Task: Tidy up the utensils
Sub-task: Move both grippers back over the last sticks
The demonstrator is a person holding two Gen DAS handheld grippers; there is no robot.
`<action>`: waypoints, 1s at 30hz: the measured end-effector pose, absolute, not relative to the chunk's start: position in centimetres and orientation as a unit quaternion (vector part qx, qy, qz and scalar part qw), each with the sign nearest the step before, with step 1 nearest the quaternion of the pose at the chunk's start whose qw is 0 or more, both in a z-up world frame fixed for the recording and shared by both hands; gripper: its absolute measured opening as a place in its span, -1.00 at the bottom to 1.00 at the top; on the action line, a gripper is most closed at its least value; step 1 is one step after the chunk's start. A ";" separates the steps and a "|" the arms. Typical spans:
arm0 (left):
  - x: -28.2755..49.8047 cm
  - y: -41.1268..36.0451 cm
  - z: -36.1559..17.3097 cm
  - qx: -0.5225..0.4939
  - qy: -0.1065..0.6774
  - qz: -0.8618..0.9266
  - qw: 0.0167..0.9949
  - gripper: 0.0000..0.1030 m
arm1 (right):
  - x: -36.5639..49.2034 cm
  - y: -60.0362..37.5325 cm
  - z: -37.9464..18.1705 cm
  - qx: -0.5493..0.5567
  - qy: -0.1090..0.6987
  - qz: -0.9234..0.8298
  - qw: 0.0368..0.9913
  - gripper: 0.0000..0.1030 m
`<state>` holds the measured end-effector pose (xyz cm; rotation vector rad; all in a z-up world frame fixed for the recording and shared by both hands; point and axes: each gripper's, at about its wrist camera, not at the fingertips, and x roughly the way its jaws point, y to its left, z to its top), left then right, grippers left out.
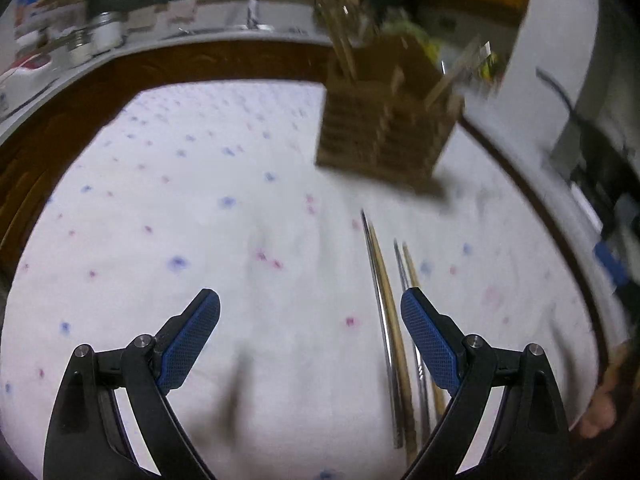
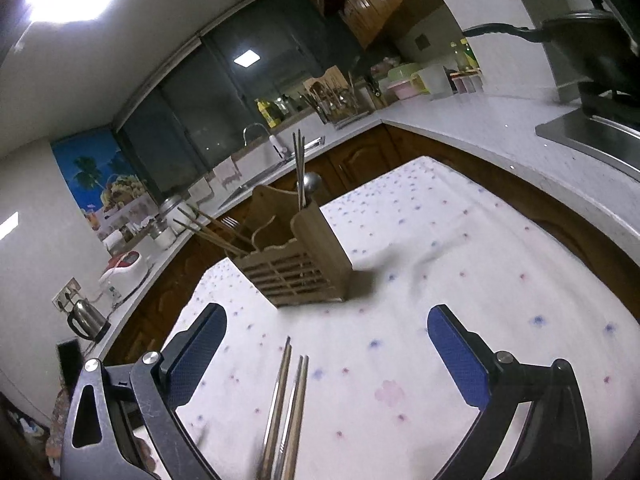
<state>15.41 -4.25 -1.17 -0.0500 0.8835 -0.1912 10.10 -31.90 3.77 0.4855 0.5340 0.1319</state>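
Observation:
A wooden utensil holder stands on a white cloth with small flowers; it also shows in the left wrist view, blurred. It holds wooden chopsticks, metal chopsticks, a fork and a spoon. Several loose chopsticks, metal and wooden, lie on the cloth, also in the right wrist view. My left gripper is open and empty above the cloth, its right finger beside the chopsticks. My right gripper is open and empty, with the chopsticks between its fingers.
Brown wooden cabinets and a white counter run around the table. On the counter are a sink with a tap, a kettle, jars, a dish rack and a stove with a pan.

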 end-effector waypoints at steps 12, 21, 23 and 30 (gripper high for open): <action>17.1 -7.8 -5.7 0.014 0.477 -0.104 0.873 0.45 | 9.4 -32.1 3.2 0.236 0.277 0.065 0.929 0.96; 12.8 -4.2 -5.9 0.033 0.475 -0.092 0.874 -0.13 | 10.4 -28.9 0.8 0.204 0.321 0.100 0.919 0.75; 12.6 -3.7 -5.8 0.017 0.481 -0.099 0.871 -0.14 | 11.1 -27.7 -0.4 0.193 0.344 0.110 0.912 0.57; 13.3 -1.1 -4.0 -0.036 0.469 -0.088 0.878 -0.14 | 14.6 -22.7 -4.3 0.125 0.424 0.145 0.885 -0.14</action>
